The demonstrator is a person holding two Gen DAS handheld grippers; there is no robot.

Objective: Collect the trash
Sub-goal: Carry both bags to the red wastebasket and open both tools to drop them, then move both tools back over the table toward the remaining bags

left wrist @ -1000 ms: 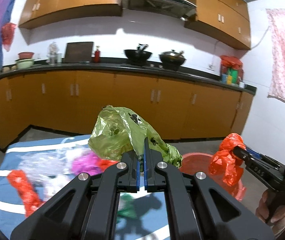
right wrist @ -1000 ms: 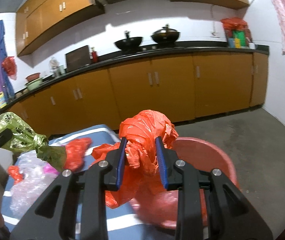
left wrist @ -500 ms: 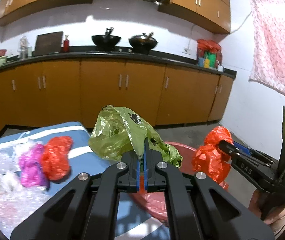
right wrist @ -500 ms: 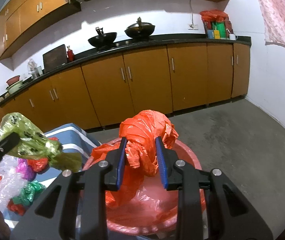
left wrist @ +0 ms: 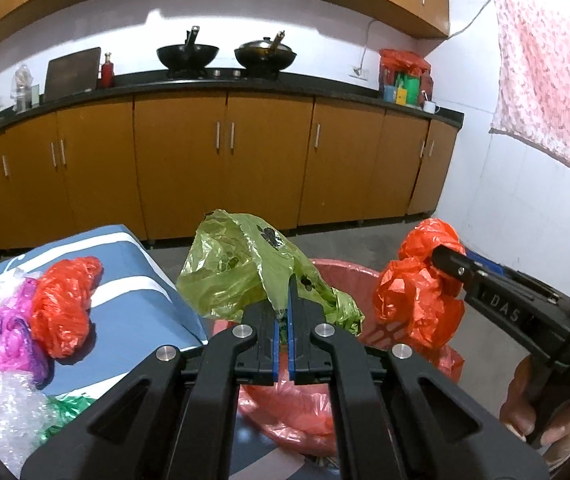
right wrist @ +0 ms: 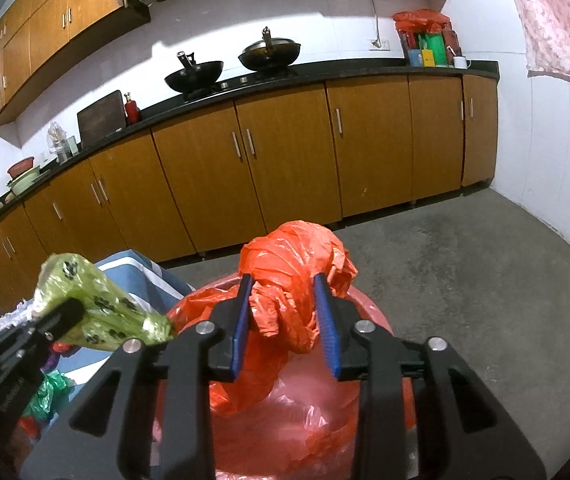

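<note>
Because you want the trash in the red tub, your right gripper squeezes the orange bag right over it, while your left gripper, pinched nearly closed, holds the green bag near its left rim.

cabinets brown | counter black | walls white | floor concrete

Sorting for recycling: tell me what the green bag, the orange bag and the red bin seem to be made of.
green bag: thin translucent plastic film, glossy and crinkled, with dark paw prints.
orange bag: thin plastic film too, more opaque, shiny creases, bunched into a wad.
red bin: probably rigid moulded plastic by its smooth rim; a thin pinkish liner inside looks like sheer film.
</note>
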